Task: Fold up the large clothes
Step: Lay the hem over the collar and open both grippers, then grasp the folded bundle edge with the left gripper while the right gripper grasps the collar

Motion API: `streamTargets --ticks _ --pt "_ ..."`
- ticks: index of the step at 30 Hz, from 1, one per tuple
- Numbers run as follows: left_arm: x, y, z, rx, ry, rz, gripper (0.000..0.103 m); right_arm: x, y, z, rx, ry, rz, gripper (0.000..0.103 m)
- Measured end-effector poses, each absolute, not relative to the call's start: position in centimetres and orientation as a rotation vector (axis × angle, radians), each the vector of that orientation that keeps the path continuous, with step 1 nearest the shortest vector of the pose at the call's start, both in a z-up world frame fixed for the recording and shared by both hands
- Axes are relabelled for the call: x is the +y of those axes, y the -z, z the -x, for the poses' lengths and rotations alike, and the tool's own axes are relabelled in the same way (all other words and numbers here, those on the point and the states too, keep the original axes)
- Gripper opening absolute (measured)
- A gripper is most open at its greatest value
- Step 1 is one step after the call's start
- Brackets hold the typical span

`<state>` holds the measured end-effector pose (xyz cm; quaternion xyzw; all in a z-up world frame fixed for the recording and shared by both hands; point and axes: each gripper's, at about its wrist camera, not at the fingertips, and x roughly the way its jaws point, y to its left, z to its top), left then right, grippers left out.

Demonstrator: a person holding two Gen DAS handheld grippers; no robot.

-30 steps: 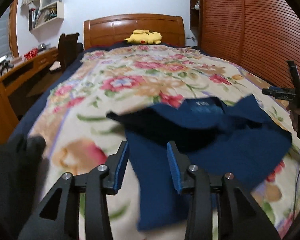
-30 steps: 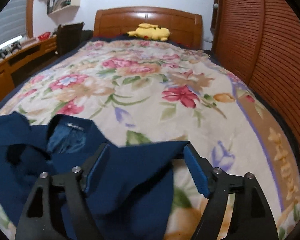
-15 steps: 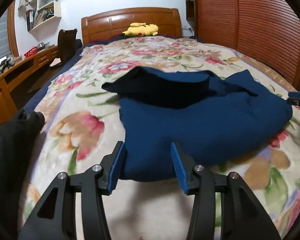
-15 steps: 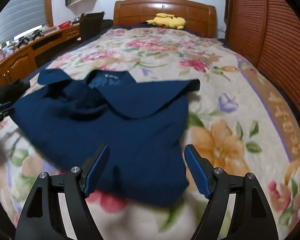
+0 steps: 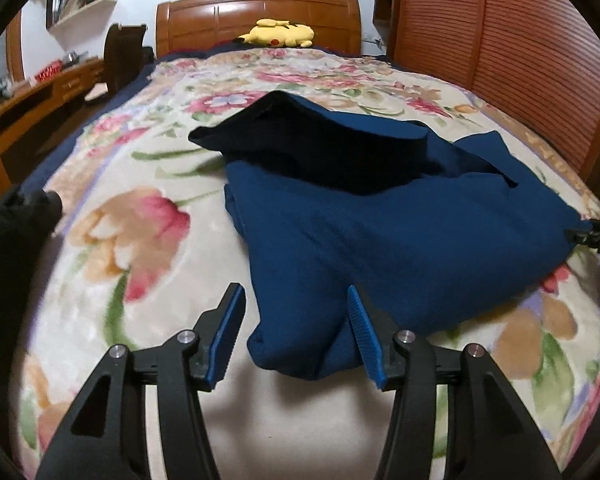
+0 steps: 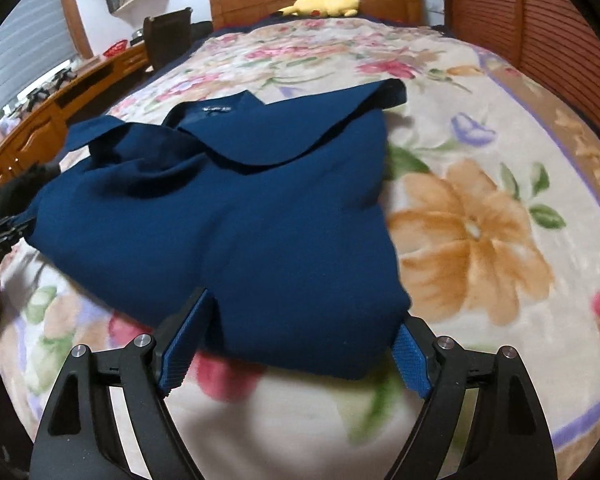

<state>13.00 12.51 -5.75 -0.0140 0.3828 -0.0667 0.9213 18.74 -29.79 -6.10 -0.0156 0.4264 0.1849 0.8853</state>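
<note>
Has dropped from mid-air onto the bed since the earlier frame: the navy garment (image 5: 380, 232), then lifted and blurred, now lies folded over on the floral blanket (image 5: 132, 216), in the middle of both views. Folded hem edge nearest the cameras, low centre; collar and label toward the upper middle of the right wrist view; one sleeve flap lying across the top, a dark fold standing up a little behind it in the left wrist view.

Left claw (image 5: 296, 330): about half open, jaws having just been widening, the near corner of the cloth lying between the blue pads without being pressed. Right claw (image 6: 296, 334): wide open, also having just been opening, its pads at either side of the near edge, cloth loose between them. Nothing gripped by either.

Step in hand, by judgement: release after bringing the lower part up over the body. Next move probably calls for pulling both claws back clear of the hem, then smoothing the raised fold, or taking one side edge to fold across.

Further out: yellow plush toy (image 5: 278, 34) by the wooden headboard (image 5: 256, 12), slatted wardrobe door (image 5: 520, 60) at upper right.
</note>
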Motion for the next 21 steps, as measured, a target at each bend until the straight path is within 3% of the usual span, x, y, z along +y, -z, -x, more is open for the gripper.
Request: streamTargets --ticks 1,3,5,8,10,13,15,21 --pt "12.6 5.7 -13.0 0.789 0.158 0.043 0.039 -29.6 6.1 -18.8 0.887 -0.390 0.034 0.087" --pt "12.5 5.6 -12.9 0.792 0.172 0.045 0.033 -29.4 6.2 -18.9 0.901 -0.407 0.027 0.087" --pt "12.3 5.4 -12.7 0.791 0.176 0.027 0.016 -29.1 6.2 -19.0 0.905 -0.398 0.029 0.085" --pt "11.7 5.2 -12.1 0.778 0.176 -0.016 0.009 -28.6 6.2 -18.8 0.902 -0.405 0.065 0.069" --pt "11.5 4.8 -11.6 0.766 0.175 -0.024 0.006 -28.3 5.8 -18.5 0.877 -0.408 0.118 0.046" --pt "11.6 4.0 -10.6 0.737 0.181 -0.020 0.004 -28.2 5.0 -18.2 0.857 -0.417 0.160 0.031" --pt "11.4 3.5 -9.8 0.721 0.180 -0.028 0.004 -27.9 4.3 -17.7 0.835 -0.409 0.186 0.024" --pt "11.5 2.5 -7.5 0.687 0.192 -0.036 0.004 -27.1 2.4 -16.2 0.787 -0.392 0.214 0.019"
